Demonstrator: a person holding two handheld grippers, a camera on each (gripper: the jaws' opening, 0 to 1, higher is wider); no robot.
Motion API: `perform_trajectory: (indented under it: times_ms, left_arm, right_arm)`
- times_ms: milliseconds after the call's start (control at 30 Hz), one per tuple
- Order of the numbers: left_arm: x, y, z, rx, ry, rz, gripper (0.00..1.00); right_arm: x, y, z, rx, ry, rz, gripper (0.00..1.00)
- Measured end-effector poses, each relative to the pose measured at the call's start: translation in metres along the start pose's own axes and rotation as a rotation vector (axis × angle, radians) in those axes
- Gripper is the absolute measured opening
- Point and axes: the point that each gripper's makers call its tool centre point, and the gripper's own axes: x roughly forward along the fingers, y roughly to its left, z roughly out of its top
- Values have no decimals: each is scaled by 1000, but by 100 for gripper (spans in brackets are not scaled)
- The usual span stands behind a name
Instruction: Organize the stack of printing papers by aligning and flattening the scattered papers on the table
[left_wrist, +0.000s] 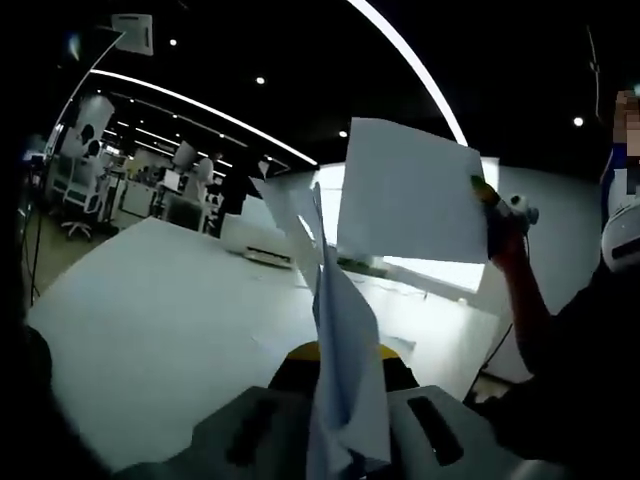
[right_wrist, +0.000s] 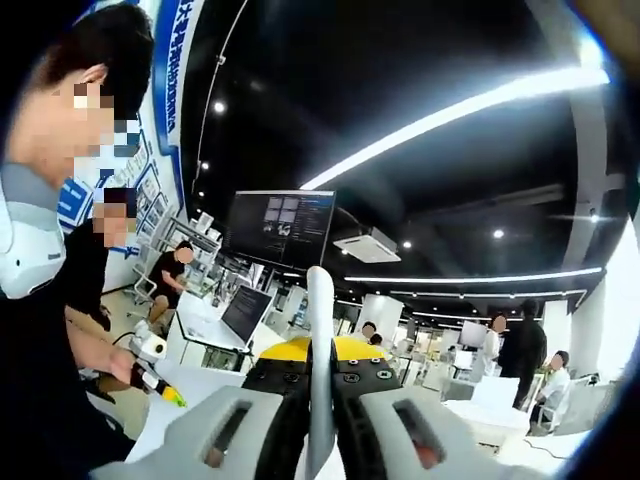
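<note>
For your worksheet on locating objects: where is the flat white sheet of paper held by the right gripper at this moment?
In the left gripper view the flat white sheet hangs upper right of centre, above the table, pinched at its right edge by the right gripper.

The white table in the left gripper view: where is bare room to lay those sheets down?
The white table lies bare from its left edge to the papers in the left hand-held gripper. It is crowded on the right, by the lifted sheet and a person's arm.
</note>
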Motion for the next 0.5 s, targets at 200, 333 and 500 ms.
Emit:
perform_trajectory:
  times_ms: [200,333,500]
  left_arm:
    - [-4,3,3,-4,-18,7,6]
    - [-5,5,3,-10,-25,14,6]
    - [-6,6,2,-27,-37,19,6]
  right_arm:
    - [4,7,3,16,-2,18,2]
    - [8,14,10,14,-8,35,2]
    - [9,22,20,36,-38,62,2]
